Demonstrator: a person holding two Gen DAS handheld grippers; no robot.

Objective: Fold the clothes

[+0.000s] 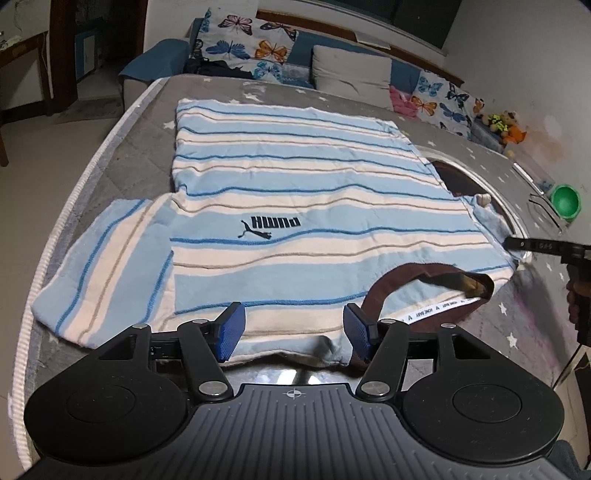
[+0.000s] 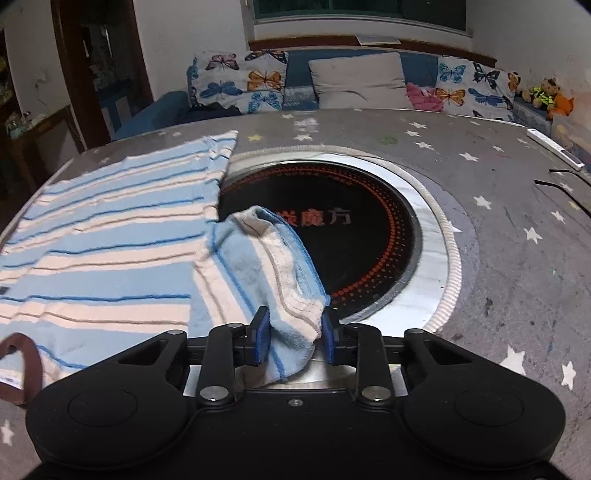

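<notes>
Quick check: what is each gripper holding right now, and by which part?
The right gripper grips the striped shirt by the end of its sleeve. The left gripper holds nothing, open over the shirt's shoulder edge beside the brown collar.

A sofa [image 2: 354, 74] with butterfly cushions [image 2: 240, 79] and a grey pillow [image 2: 360, 79] stands under a dark window [image 2: 354, 11]. White walls [image 2: 192, 33], a dark wooden doorway [image 2: 99, 70] at left, pale floor [image 1: 22, 206].
</notes>
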